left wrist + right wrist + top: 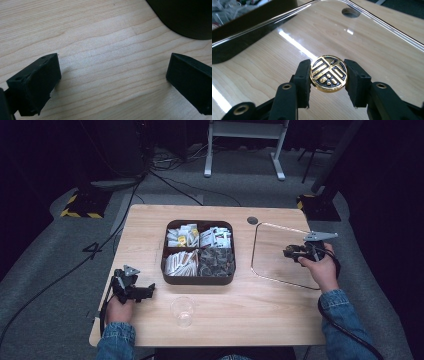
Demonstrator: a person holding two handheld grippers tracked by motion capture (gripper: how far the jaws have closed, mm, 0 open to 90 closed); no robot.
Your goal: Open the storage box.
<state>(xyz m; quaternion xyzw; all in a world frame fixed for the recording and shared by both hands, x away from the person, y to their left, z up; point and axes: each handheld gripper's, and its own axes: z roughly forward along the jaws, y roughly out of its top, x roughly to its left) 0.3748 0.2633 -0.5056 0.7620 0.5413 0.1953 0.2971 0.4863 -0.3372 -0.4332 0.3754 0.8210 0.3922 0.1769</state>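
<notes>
Right gripper (329, 82): jaws clamped on the round gold-and-black knob (329, 73) of a clear lid (280, 251) lying flat on the wooden table (260, 312), at 3 o'clock of the compartment tray (198, 279) (sachets and packets inside); left gripper (112, 82): jaws wide, nothing between, resting at 8 o'clock of the tray; clear plastic cup (183, 311) at its 6 o'clock.

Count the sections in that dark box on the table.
4. The box holds white packets back left, more packets back right, pale sticks front left and dark pieces front right.
</notes>
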